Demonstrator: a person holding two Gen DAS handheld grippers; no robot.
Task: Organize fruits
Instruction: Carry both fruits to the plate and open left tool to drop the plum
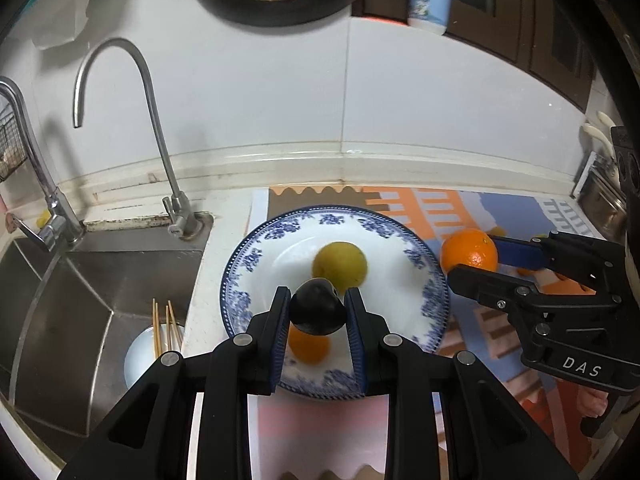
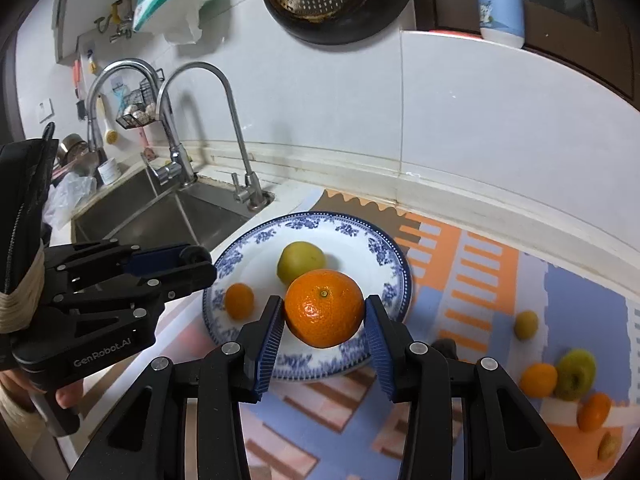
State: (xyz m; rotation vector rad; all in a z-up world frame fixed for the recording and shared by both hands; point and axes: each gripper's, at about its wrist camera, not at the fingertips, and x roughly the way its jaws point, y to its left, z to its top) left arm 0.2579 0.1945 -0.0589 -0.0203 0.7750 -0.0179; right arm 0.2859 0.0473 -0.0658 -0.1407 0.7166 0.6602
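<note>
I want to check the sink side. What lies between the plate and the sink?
In the left wrist view, only a bare strip of white counter lies between the plate and the sink.

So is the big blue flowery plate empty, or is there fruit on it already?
Not empty. The plate already holds a yellow-green fruit and a small orange one, both lying on its white middle.

Both views evenly lit, soft overhead light, slightly cool cast. Curved steel faucet [image 1: 120, 92] throws a soft shadow on the white tiled wall [image 1: 260, 92]. Mild glare on the blue-patterned white plate [image 2: 390, 258]. Heavy fisheye bending plus black vignette at the edges. Yellow-green round fruit [image 1: 339, 263] slightly blurred; far-right fruits soft.
</note>
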